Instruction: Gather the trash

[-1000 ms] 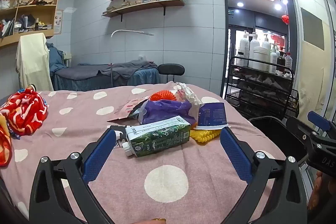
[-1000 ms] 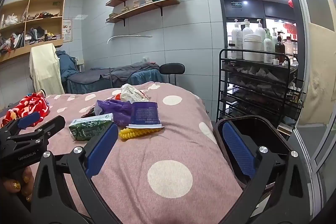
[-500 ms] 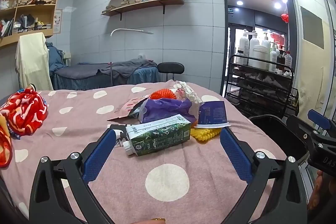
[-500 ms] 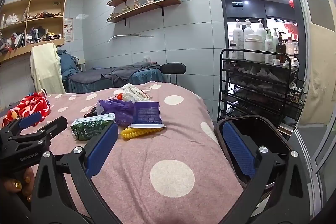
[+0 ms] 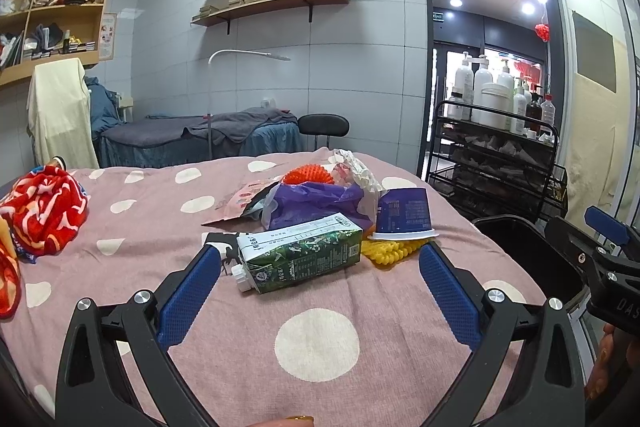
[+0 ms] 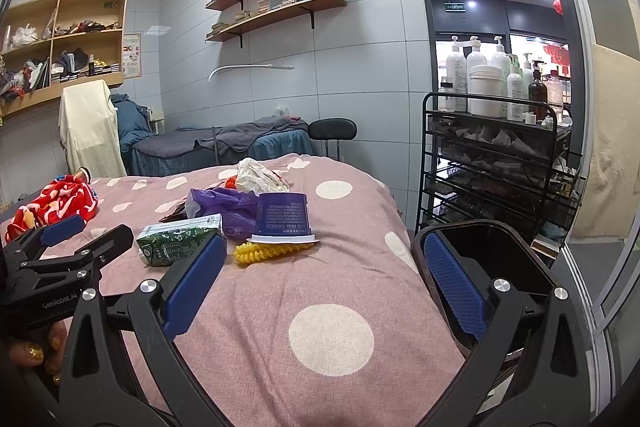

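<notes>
A green milk carton (image 5: 298, 253) lies on its side on the pink dotted bed cover (image 5: 316, 343). Behind it sit a purple plastic bag (image 5: 312, 199), an upturned purple cup (image 5: 404, 215), a yellow spiky roll (image 5: 390, 251), an orange spiky ball (image 5: 308, 174) and crumpled white paper (image 5: 354, 169). My left gripper (image 5: 318, 281) is open just short of the carton, nothing between its blue pads. My right gripper (image 6: 324, 275) is open too, over the bed's right edge, with the cup (image 6: 282, 215) and yellow roll (image 6: 272, 251) ahead to the left. A black bin (image 6: 492, 255) stands beside the bed at the right.
A red patterned cloth (image 5: 44, 211) lies at the bed's left side. A black wire cart (image 6: 496, 163) with bottles stands at the right, past the bin. A second bed (image 5: 200, 139) and a black stool (image 5: 324, 127) stand behind. A hand holds each gripper.
Both grippers have drifted very slightly forward toward the trash pile. Both stay open and nothing on the bed has moved.
</notes>
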A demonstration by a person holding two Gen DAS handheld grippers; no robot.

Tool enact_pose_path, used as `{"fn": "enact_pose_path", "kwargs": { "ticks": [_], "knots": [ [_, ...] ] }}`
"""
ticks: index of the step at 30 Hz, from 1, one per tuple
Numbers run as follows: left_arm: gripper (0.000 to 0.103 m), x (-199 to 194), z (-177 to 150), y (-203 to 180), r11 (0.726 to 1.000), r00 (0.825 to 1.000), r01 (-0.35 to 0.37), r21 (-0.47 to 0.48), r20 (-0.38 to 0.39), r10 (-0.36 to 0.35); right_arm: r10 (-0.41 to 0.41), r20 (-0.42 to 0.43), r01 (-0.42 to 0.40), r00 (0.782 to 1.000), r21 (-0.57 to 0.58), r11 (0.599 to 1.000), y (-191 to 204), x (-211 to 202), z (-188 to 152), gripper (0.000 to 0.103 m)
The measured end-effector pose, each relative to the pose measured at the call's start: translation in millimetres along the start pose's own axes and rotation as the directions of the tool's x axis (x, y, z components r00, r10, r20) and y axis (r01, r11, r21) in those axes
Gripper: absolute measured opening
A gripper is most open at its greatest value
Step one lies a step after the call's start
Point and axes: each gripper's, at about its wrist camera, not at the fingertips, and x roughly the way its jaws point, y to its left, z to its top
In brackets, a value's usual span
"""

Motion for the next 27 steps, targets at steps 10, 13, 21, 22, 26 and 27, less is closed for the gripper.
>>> {"fn": "enact_pose_path", "kwargs": {
  "ticks": [10, 13, 21, 22, 26, 27],
  "knots": [
    [0.098, 0.4, -1.1, -0.7, 1.000, 1.000, 0.004, -0.001, -0.008, -0.004, 0.001, -0.007, -0.001, 1.000, -0.001, 1.000, 1.4, 2.2, -1.3, 0.098],
    [0.098, 0.5, -1.0, -0.5, 1.000, 1.000, 0.006, -0.002, -0.008, -0.006, 0.001, -0.008, -0.001, 1.000, 0.001, 1.000, 1.2, 2.3, -1.8, 0.099],
    [0.098, 0.4, -1.4, -0.1, 1.000, 1.000, 0.006, -0.002, -0.009, -0.006, 0.002, -0.007, -0.002, 1.000, 0.002, 1.000, 2.0, 2.4, -2.5, 0.098],
    [0.098, 0.5, -1.4, -0.1, 1.000, 1.000, 0.006, -0.001, -0.009, -0.006, 0.002, -0.008, -0.002, 1.000, 0.001, 1.000, 2.4, 2.7, -2.8, 0.098],
    [0.098, 0.2, -2.2, 0.6, 1.000, 1.000, 0.005, -0.002, -0.010, -0.005, 0.002, -0.007, -0.001, 1.000, 0.001, 1.000, 2.1, 2.3, -2.6, 0.098],
    [0.098, 0.1, -2.5, 0.9, 1.000, 1.000, 0.006, -0.004, -0.011, -0.006, 0.002, -0.007, -0.002, 1.000, 0.001, 1.000, 2.5, 2.4, -2.9, 0.098]
  ]
}}
